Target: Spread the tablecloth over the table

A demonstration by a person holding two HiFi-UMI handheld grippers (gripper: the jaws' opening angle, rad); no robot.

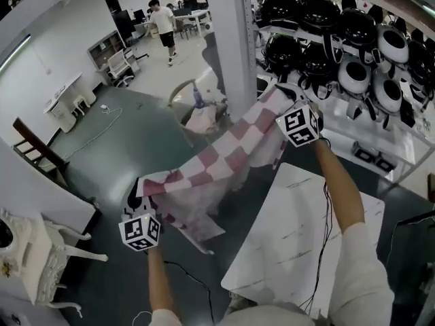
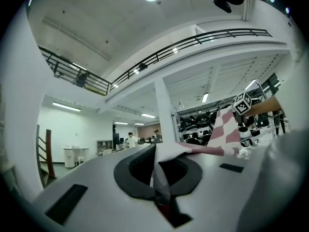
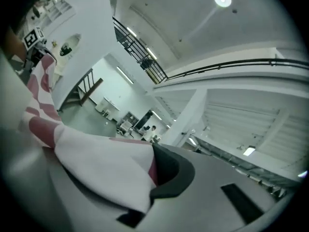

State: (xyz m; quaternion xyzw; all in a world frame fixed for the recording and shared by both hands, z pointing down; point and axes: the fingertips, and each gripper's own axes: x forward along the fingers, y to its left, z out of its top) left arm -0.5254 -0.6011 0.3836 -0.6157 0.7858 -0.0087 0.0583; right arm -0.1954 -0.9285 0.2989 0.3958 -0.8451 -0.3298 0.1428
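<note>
A pink-and-white checked tablecloth (image 1: 217, 158) hangs in the air, stretched between both grippers, with its lower folds drooping over the floor. My left gripper (image 1: 138, 194) holds one corner at lower left; in the left gripper view its jaws (image 2: 159, 178) are shut on the tablecloth (image 2: 227, 129). My right gripper (image 1: 291, 104) holds the other end higher up at the right; in its own view it (image 3: 149, 173) is shut on the tablecloth (image 3: 96, 163). The white marbled table (image 1: 306, 250) lies bare at lower right, under my right arm.
A white pillar (image 1: 231, 39) rises just behind the cloth. Shelves of black and white helmets (image 1: 340, 39) fill the right. A round-backed chair (image 1: 183, 97) stands by the pillar, an ornate white chair (image 1: 41, 257) at lower left, a wooden chair (image 1: 34, 151) further left. A person (image 1: 163, 22) walks far behind.
</note>
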